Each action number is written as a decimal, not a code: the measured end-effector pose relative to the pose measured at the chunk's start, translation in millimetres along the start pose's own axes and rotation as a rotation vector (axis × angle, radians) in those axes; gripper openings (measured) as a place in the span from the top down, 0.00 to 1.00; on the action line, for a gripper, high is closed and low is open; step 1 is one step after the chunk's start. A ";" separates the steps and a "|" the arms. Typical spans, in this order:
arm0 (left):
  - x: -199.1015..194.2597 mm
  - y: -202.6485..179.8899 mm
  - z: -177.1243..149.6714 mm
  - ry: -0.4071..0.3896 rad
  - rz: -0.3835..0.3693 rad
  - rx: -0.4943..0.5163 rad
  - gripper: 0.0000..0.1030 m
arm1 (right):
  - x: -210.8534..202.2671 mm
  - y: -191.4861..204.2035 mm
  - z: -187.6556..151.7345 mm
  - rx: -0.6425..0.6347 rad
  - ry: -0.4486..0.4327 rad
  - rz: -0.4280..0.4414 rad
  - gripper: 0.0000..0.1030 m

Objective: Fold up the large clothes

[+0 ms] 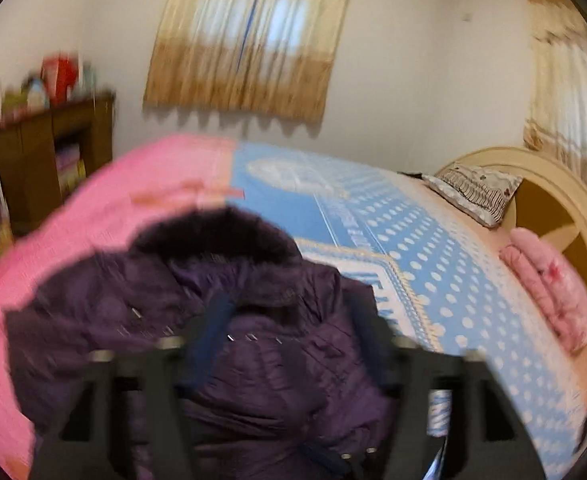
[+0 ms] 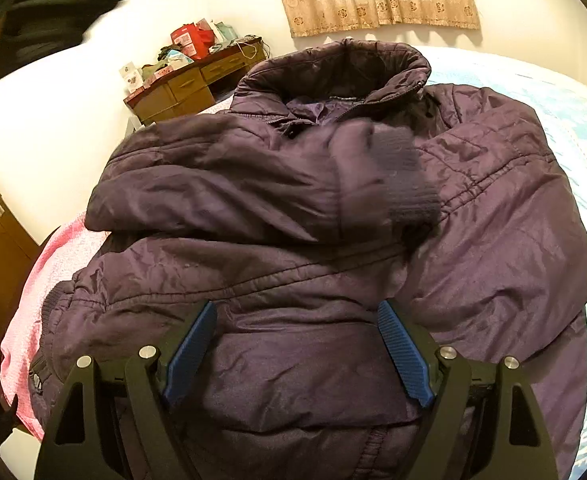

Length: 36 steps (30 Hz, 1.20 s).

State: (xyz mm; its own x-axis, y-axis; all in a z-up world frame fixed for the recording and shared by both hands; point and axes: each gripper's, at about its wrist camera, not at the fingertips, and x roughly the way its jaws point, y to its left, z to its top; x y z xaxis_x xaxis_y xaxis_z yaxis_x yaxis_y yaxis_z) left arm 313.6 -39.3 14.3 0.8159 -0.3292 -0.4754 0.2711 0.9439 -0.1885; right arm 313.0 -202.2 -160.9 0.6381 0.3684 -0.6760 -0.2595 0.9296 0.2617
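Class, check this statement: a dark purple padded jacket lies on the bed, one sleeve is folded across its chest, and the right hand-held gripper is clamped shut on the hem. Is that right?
Not quite. The right wrist view shows the right hand-held gripper open, its blue fingers spread apart above the fabric, gripping nothing. The rest holds: the purple jacket lies on the bed with one sleeve folded across its chest.

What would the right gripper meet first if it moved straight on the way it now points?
Most likely the purple jacket: the open right gripper points at its quilted body, with nothing visible between; depth is unclear.
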 end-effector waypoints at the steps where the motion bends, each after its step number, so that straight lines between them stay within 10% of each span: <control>1: -11.1 6.7 -1.7 -0.029 0.016 0.028 0.12 | 0.1 -0.1 0.6 0.004 -0.003 0.006 0.19; 4: -15.4 38.4 -4.5 -0.059 0.179 0.105 0.05 | -3.7 -4.0 -0.1 0.021 -0.017 0.027 0.19; 8: 10.5 106.5 -21.5 -0.060 0.583 0.228 0.05 | -14.7 -11.8 2.5 0.074 -0.027 0.027 0.19; 10: 27.2 153.8 -33.5 0.043 0.698 0.234 0.05 | -28.5 -13.5 10.3 0.132 -0.014 0.038 0.19; 16: 57.7 203.8 -75.7 0.302 0.643 0.135 0.04 | -9.6 -22.2 64.8 0.145 0.059 -0.094 0.19; 23: 39.5 194.2 -71.8 0.251 0.595 0.096 0.04 | 20.8 -30.1 89.2 0.137 0.086 -0.004 0.67; 30: 11.1 228.0 -51.5 0.130 0.674 -0.092 0.01 | -16.4 -35.0 102.2 0.075 -0.082 -0.077 0.69; 36: 36.0 216.5 -48.8 0.149 0.644 -0.093 0.01 | 41.5 -48.9 97.3 -0.054 0.084 -0.166 0.63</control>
State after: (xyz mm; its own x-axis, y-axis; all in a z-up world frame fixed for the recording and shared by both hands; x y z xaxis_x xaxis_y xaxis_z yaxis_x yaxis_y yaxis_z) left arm 376.8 152.0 -85.6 0.7189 0.2935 -0.6301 -0.2975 0.9492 0.1028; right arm 422.7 -231.5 -134.7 0.6131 0.2055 -0.7628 -0.1957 0.9750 0.1054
